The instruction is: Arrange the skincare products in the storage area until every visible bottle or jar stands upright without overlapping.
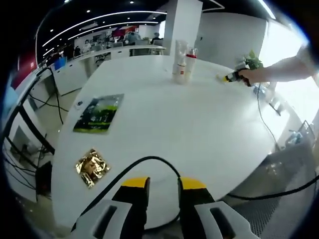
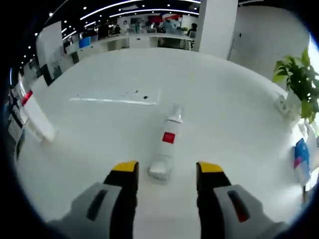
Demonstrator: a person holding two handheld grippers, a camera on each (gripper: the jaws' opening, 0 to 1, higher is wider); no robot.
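Observation:
A white bottle with a red label [image 2: 166, 144] lies on its side on the white table [image 2: 99, 129], cap pointing away. My right gripper [image 2: 167, 168] is open, its yellow-tipped jaws on either side of the bottle's base without clasping it. Another white container with a red end [image 2: 37, 117] stands at the left edge of the right gripper view. In the left gripper view, two upright bottles [image 1: 180, 67] stand close together at the table's far side. My left gripper [image 1: 164, 184] hovers open over the near edge, holding nothing. The right gripper [image 1: 232, 77] shows far right, held by a person's arm.
A green printed packet [image 1: 99, 113] and a gold foil sachet [image 1: 92, 167] lie on the left part of the table [image 1: 199, 129]. A black cable [image 1: 149, 160] loops over the near edge. A potted plant [image 2: 299, 74] and a blue packet [image 2: 301, 159] sit at the right.

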